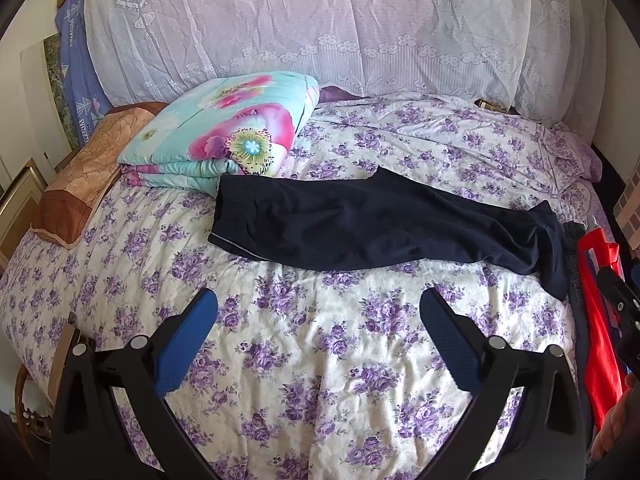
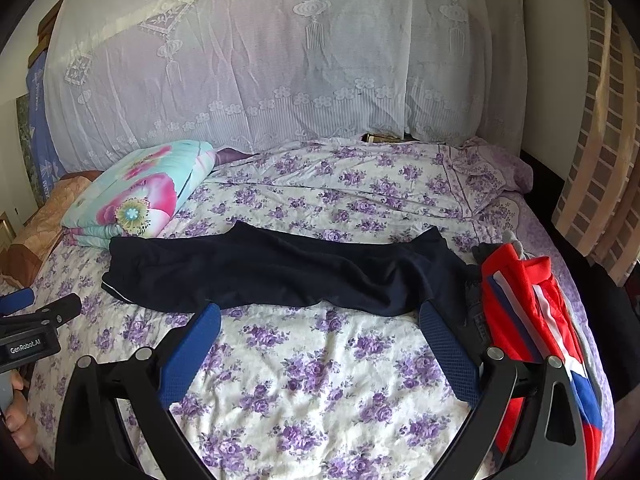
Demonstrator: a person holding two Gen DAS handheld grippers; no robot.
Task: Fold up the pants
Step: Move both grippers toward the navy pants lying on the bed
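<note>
We are hovering both claws over the bed (image 1: 304,380), whose sheet is printed with purple flowers. Our left claw (image 1: 319,312) is spreading its blue-padded fingers wide and gripping nothing, and our right claw (image 2: 320,322) is likewise standing wide apart and empty. The dark navy pants (image 1: 380,228) are lying stretched across the middle of the bed, waistband toward the left and legs running right, rumpled rather than flat. In the right wrist view the right claw's fingertips are sitting just at the near edge of the pants, though we cannot tell whether they are touching. A folded floral quilt (image 1: 224,140) is resting just beyond the waistband. A red garment (image 2: 536,320) is lying beside the leg ends.
</note>
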